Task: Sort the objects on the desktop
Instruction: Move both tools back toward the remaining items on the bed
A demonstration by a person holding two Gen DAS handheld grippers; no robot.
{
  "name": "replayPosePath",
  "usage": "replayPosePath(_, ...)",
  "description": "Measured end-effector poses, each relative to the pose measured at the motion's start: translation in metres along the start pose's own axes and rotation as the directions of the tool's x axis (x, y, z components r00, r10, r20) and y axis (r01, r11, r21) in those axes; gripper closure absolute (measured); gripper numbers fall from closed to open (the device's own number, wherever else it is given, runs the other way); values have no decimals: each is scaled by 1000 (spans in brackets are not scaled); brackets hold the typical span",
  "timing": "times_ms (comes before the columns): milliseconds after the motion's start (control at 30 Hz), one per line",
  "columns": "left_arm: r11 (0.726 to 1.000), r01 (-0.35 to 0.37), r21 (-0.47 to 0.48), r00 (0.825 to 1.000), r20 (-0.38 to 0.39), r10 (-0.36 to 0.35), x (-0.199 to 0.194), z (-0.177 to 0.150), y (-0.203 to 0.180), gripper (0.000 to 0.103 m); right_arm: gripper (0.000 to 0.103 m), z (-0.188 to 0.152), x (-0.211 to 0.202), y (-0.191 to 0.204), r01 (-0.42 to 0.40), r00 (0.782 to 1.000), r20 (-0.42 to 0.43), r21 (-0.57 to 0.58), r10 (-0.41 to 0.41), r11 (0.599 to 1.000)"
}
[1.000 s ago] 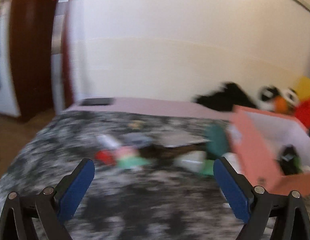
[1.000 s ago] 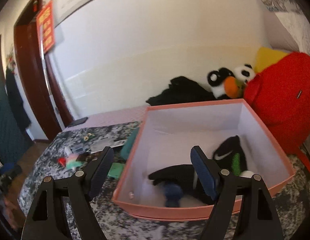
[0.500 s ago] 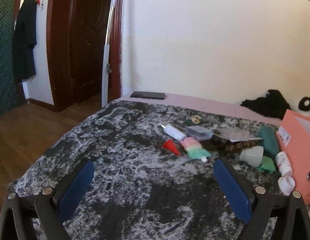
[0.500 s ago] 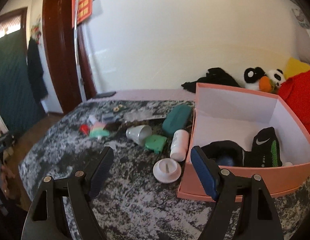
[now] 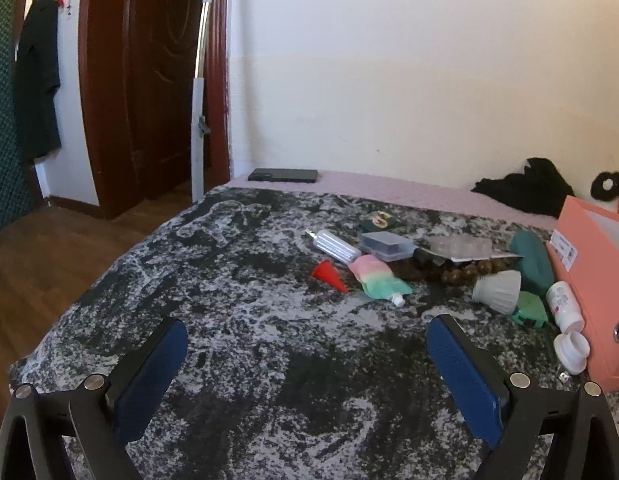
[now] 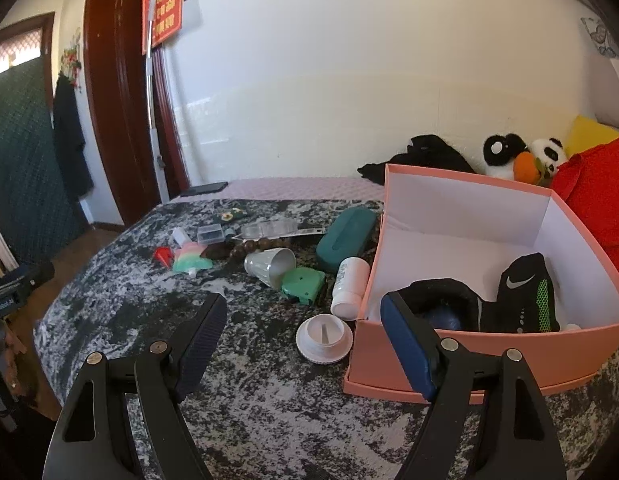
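A pink box [image 6: 461, 354] stands on the right of the marbled cloth and holds black socks [image 6: 525, 292]. Left of it lie a white lid [image 6: 324, 334], a white bottle [image 6: 350, 282], a green tape measure [image 6: 303, 285], a grey cup [image 6: 269, 266], a teal case [image 6: 345, 238], wooden beads [image 6: 253, 247], a pastel pouch [image 6: 191, 260] and a red cone [image 6: 163, 257]. My right gripper [image 6: 303, 328] is open, above the cloth just before the lid. My left gripper [image 5: 307, 344] is open over bare cloth, short of the red cone [image 5: 328, 276] and pouch [image 5: 379, 278].
A black phone [image 5: 283, 175] lies on the pink sheet at the far edge. Black clothing [image 6: 421, 156], plush toys [image 6: 521, 156] and a red cushion [image 6: 597, 192] sit behind the box. A dark door [image 5: 149, 80] and wooden floor are to the left.
Both views swung left from the box toward the clutter, then steadied. The box now sits at the right; the loose items are in front. Both grippers stayed open.
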State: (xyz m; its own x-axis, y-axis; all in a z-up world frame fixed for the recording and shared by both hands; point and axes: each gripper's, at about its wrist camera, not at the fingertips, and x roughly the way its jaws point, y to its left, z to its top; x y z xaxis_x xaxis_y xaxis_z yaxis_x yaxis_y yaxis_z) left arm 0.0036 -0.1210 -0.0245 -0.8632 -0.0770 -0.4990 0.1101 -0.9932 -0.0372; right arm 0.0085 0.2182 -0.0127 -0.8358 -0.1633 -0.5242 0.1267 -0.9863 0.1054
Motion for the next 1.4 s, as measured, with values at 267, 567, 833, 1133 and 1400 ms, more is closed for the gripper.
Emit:
replayPosePath(267,1000,-11,-8,1000,-6,11,2,-1,3,3,21,0,0,3,-10,1000,-3,-17,10,1000)
replayPosePath(567,1000,-13,-12,1000,-7,13,3,-1,7,3,21,-2,3,7,-11,1000,-4,-39,11,999)
replayPosePath(833,1000,-16,-6,1000,-5,16,3,-1,6,3,21,-3,2,6,-15,1000,-4,-39,14,999)
replayPosePath(1133,1000,-18,-14,1000,-10,18,3,-2,12,3,21,-4,5,11,-17,1000,-14,-45,16,999)
replayPosePath(1400,999,36,-1,999,-14,-36,11,6,8,3,21,-2,4,21,-10,1000,-4,-59,10,998)
